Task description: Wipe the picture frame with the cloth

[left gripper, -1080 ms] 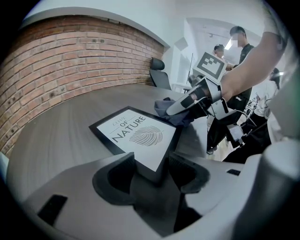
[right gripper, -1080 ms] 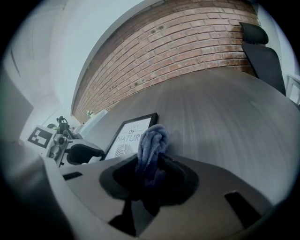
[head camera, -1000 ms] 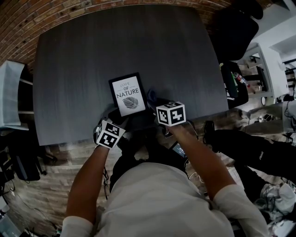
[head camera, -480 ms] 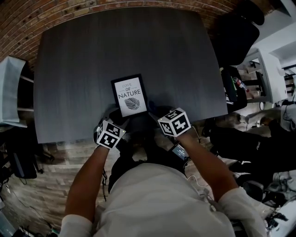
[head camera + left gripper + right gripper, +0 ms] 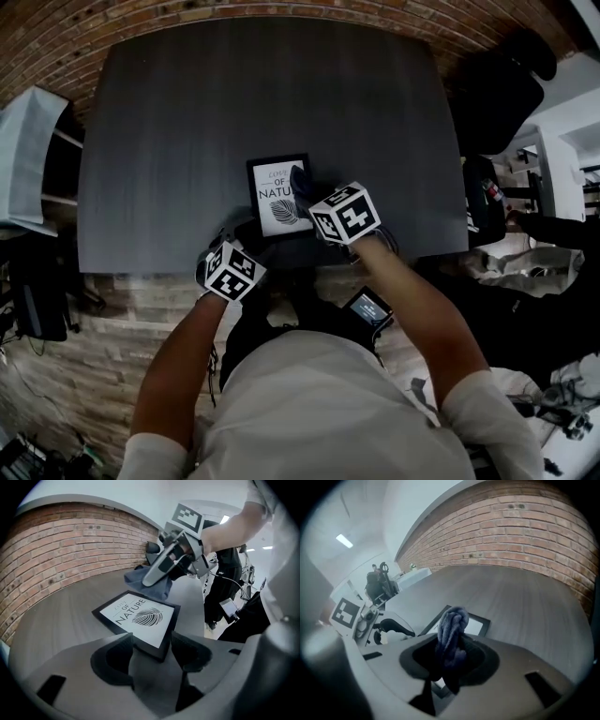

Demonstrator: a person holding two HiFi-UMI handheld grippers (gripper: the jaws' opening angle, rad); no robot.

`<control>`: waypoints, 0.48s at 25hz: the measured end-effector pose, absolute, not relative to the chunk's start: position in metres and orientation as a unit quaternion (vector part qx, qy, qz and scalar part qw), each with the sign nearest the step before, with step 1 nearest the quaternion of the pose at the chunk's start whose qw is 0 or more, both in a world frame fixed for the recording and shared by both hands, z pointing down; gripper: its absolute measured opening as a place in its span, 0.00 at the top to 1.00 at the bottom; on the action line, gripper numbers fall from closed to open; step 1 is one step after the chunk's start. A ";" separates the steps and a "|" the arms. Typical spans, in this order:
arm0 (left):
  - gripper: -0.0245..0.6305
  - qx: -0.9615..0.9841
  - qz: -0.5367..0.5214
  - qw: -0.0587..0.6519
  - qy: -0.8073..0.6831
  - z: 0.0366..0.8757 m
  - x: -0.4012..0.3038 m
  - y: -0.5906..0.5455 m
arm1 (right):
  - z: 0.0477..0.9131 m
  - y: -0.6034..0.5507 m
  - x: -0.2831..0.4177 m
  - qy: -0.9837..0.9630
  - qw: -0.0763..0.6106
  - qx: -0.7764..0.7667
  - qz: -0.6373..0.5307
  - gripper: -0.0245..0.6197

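Blue cloth, gripped by right tongs, over picture frame at two o'clock; left tongs just opening, corner between, unpressed: frame may skid on bench.

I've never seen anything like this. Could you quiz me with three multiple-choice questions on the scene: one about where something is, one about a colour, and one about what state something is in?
1. Where is the picture frame?
A. lying flat on the dark table
B. inside a box
C. propped upright on a stand

2. What colour is the cloth?
A. red
B. blue
C. yellow

3. What state are the right tongs in?
A. open and empty
B. shut on the cloth
C. shut on the frame

Answers:
1. A: the head view shows the frame face up on the tabletop, near the person's edge.
2. B: both gripper views show a dark blue bundle of fabric.
3. B: the right gripper view shows the cloth bunched and pinched between the jaws.
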State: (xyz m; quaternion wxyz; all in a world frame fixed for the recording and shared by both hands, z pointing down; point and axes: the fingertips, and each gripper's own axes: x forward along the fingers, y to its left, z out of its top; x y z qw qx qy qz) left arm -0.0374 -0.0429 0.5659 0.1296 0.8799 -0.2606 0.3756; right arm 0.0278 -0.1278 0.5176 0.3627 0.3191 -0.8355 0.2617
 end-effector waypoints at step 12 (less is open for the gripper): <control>0.53 0.865 0.379 0.166 -0.284 0.579 -0.054 -0.039 | 0.540 -0.190 -0.024 -0.798 0.572 0.183 -0.052 0.79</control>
